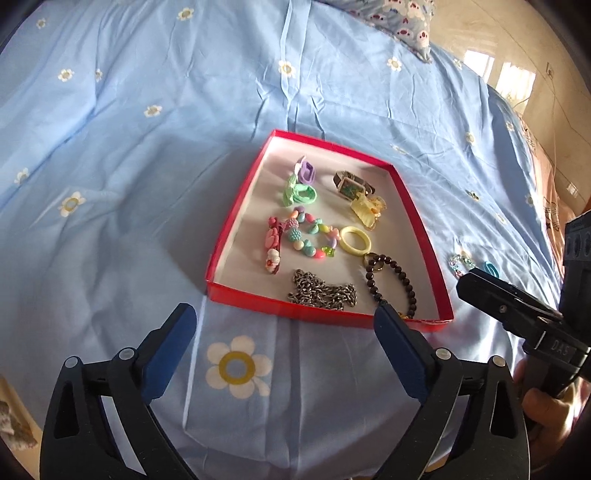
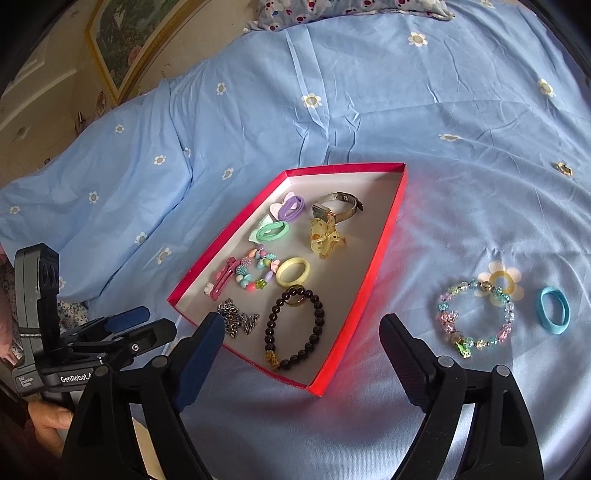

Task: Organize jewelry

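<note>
Left wrist view had the left gripper (image 1: 284, 325) spread wide and empty before the red box (image 1: 325, 314), which held most of the jewelry. Right wrist view showed the right gripper (image 2: 303, 334) also open and empty; the bead bracelet (image 2: 476, 314), blue ring (image 2: 553, 310) and a small gold piece (image 2: 564, 168) lay on the sheet (image 2: 369, 92) outside the box, so collecting looked mid-way, and the next move probably called for reaching right to the bracelet.

Bed cover: I see a light blue sheet (image 1: 147, 147) printed with white daisies, creased lengthwise.
Pillow: patterned one (image 2: 351, 9) at the bed's far end.
Floor: glossy beige tiles (image 1: 498, 55) catching bright window reflections.
Wall: a gold-framed picture (image 2: 122, 40) beside the bed.
Light: daylight, strong.
</note>
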The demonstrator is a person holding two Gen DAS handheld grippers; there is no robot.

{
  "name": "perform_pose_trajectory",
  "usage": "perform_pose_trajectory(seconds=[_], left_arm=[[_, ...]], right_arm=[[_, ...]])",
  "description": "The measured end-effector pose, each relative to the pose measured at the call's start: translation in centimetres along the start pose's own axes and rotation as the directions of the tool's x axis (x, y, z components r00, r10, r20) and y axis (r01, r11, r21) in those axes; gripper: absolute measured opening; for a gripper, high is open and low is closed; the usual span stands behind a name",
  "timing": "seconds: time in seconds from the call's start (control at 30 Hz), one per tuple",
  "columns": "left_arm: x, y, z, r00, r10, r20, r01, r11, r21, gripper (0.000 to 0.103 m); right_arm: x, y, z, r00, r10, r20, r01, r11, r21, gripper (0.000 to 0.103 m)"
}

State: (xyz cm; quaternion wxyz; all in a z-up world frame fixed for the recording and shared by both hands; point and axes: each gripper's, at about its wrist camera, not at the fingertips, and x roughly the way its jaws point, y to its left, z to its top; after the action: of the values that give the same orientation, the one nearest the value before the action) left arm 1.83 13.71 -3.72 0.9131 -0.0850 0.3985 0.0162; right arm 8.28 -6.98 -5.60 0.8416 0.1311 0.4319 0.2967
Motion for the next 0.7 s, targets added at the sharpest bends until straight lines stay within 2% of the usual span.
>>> perform_pose_trajectory(seconds=[0.1,0.27,0.37,0.53,0.63,0.7], left_arm=[[-1.2,-0.1,-0.1,0.998,0.033,0.057,-0.034,0.999,0.02,0.098],[-4.3,-0.4,0.3,0.978,0.085,0.189,-0.097,0.994,0.057,0.103],[-5.0,-0.9,1.1,0.971,0.11,0.212,-0.133,0.986,0.101,0.103],[-5.6,-1.5,1.5,0.954,0.171,0.247,-0.207,0.97,0.126,0.103],[-4.6,-1.5,1.0,0.948,0.235,0.216,-0.265,0.956,0.122,0.103],[-4.5,-1.0,0.3,0.951,0.228,0.209,-0.251,0.964,0.092,0.103]], right_arm=[[-0.7,0.5,-0.1,1.0,-0.005,0.021,0.006,0.999,-0.032,0.089],[-2.7,1.8,0.5,0.997,-0.021,0.077,0.029,0.994,-0.11,0.098],[-4.0,2.7,1.4,0.994,-0.024,0.103,0.039,0.988,-0.151,0.1],[-7.3,4.7,2.7,0.974,-0.027,0.225,0.084,0.965,-0.25,0.103],[-7.3,5.0,2.4,0.971,-0.034,0.235,0.096,0.961,-0.26,0.103],[-6.6,4.8,1.5,0.973,-0.049,0.227,0.107,0.963,-0.248,0.103]])
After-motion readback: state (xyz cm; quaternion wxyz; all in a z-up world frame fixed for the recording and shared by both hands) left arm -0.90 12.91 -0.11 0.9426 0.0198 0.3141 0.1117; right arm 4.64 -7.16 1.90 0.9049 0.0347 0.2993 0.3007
